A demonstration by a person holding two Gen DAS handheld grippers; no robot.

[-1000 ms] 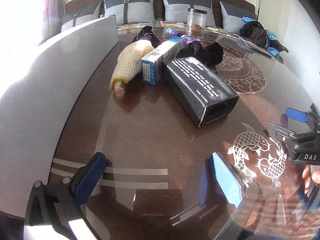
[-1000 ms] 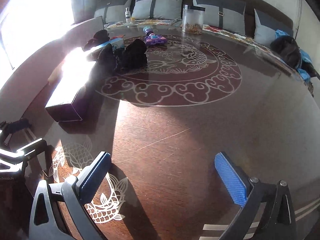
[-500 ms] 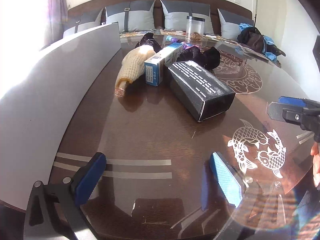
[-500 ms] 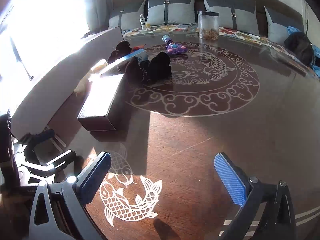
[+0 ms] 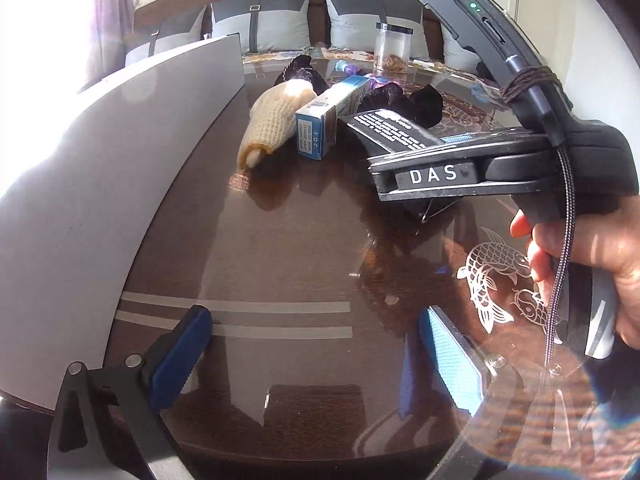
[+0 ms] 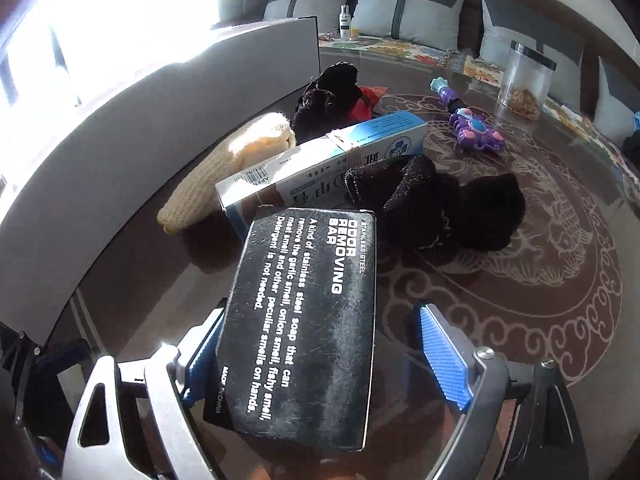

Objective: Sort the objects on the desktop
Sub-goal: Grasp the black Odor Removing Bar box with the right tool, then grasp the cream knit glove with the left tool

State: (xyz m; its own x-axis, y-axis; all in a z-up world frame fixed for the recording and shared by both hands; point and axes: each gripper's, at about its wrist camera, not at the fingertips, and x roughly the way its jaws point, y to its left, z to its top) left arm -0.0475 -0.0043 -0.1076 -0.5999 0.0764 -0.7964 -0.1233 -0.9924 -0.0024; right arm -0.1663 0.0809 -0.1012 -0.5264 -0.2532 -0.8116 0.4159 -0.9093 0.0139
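Note:
A black box [image 6: 304,320] printed "odor removing bar" lies on the table between the fingers of my right gripper [image 6: 324,344], which is open around it: the left pad [image 6: 200,356] is beside it, the right pad [image 6: 442,356] stands apart. In the left wrist view the right gripper's body [image 5: 500,160] covers most of the box [image 5: 384,128]. Behind it lie a blue and white carton [image 6: 320,164], a cream knitted glove [image 6: 224,172] and black gloves [image 6: 440,204]. My left gripper [image 5: 316,356] is open and empty over the near table edge.
A grey board [image 5: 100,168] stands along the table's left side. A purple toy [image 6: 468,120] and a clear jar [image 6: 524,80] sit further back. A sofa with grey cushions [image 5: 260,20] runs behind the brown glass-topped table [image 5: 280,248].
My right gripper has moved left and forward to the black box, which now sits between its fingers. The left gripper has barely moved.

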